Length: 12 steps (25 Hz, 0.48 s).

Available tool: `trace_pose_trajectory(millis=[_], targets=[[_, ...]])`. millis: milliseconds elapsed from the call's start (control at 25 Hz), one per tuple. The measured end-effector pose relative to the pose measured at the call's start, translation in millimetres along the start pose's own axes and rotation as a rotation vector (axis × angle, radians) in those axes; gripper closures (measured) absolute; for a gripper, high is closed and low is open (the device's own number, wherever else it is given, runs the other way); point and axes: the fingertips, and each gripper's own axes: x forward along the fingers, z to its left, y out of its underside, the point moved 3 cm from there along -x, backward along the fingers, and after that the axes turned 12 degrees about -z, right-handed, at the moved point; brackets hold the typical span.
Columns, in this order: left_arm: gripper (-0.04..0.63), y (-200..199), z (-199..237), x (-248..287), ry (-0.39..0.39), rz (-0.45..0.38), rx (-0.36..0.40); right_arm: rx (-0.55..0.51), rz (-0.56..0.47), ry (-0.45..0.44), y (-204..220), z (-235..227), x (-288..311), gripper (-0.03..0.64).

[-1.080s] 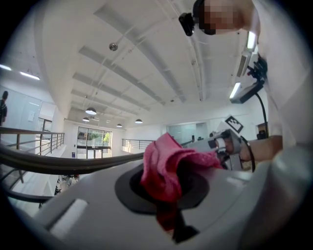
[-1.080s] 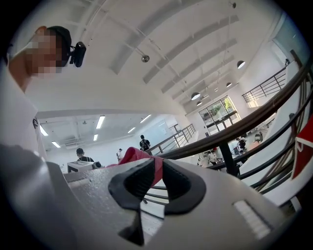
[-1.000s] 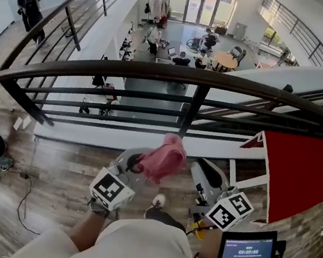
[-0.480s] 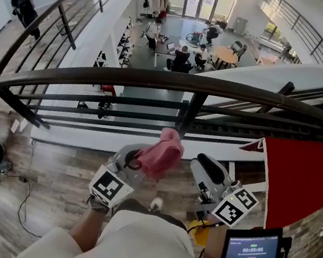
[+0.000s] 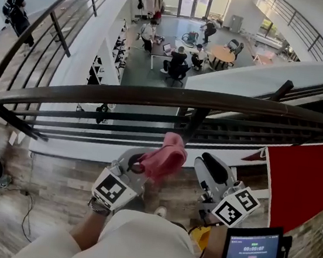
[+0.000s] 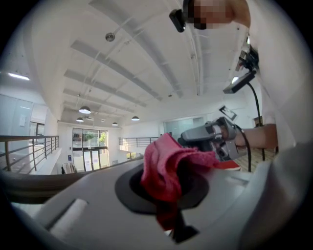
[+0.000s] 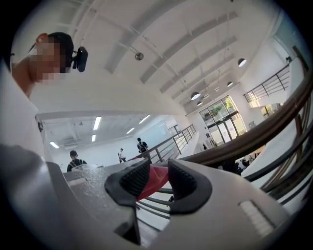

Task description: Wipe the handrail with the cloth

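1. Head view: we stand at a dark curved handrail (image 5: 154, 98) on a balcony, with an open hall and seated people far below. The left gripper (image 5: 143, 164) is closed on a pink cloth (image 5: 165, 155), which bunches upward just below the handrail's top bar and is not yet touching it. The right gripper (image 5: 210, 161) hangs beside it, near the rail's upright post. We judge the main risk to be the cloth pulling free and falling over the handrail's far edge to the floor below.

2. Left gripper view: the cloth (image 6: 168, 166) rises from the nearly shut jaws of the left gripper (image 6: 165, 193), pinched only at its lower part, with loose folds above. Rubbing against the bar could drag that small pinch out.

3. Right gripper view: the right gripper (image 7: 155, 183) has just been opening, and its jaws stand wide apart and grip nothing; a red patch shows beyond the gap. The handrail (image 7: 254, 134) runs close at the right, so we judge the idle claw could knock the bars during a sweep.
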Motion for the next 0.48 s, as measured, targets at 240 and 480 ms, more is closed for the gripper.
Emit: trace_pose_trajectory(millis=[240, 480], targets=[[0.554, 2.9, 38.6, 15.6, 0.079, 0.009, 0.062, -0.097, 0.06, -0.037, 7.9, 1.0, 38.2, 0.495], [0.554, 7.9, 73.4, 10.2, 0.15, 0.044, 0.136, -0.034, 0.05, -0.082, 15.3, 8.2, 69.7, 0.494]])
